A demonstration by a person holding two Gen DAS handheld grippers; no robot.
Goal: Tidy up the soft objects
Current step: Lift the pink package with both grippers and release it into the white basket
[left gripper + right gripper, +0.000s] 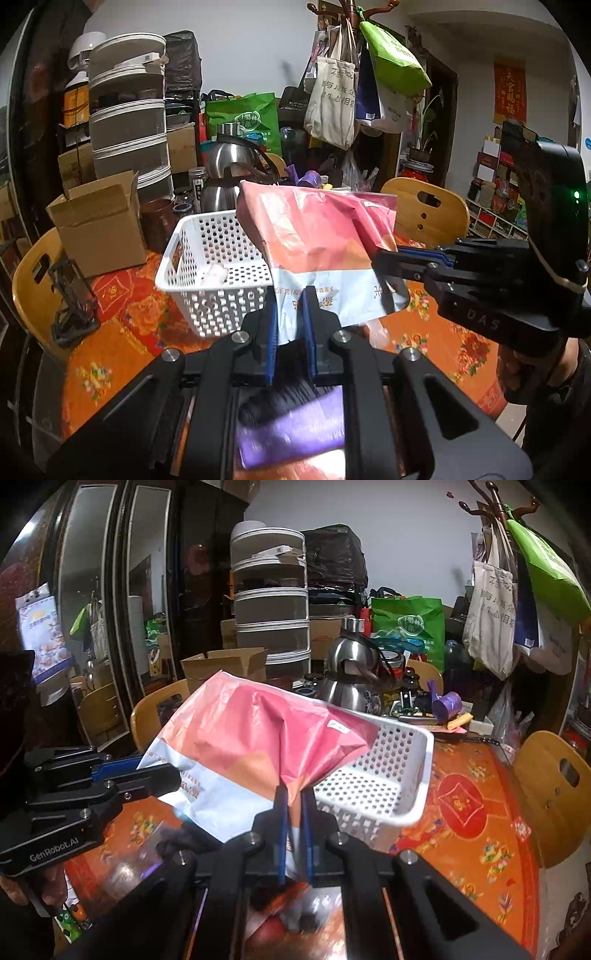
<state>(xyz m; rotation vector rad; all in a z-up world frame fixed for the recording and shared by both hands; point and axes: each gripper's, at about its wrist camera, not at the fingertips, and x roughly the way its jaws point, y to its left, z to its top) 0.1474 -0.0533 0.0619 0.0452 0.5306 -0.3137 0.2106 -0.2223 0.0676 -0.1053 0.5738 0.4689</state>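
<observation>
Now I am carrying the soft pink and white bag to the white basket, held off the table by both tools: my left gripper pinches its white bottom edge, my right gripper its crumpled pink side. Next, I judge, I should lower it past the basket's near rim, then let go.

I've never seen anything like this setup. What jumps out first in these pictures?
A crinkly pink and white plastic bag hangs in mid-air, pinched at two edges by the left gripper and the right gripper. Just behind it sits a white perforated basket on a table with a bright orange floral tablecloth. Behind the basket stands a shiny steel kettle.
</observation>
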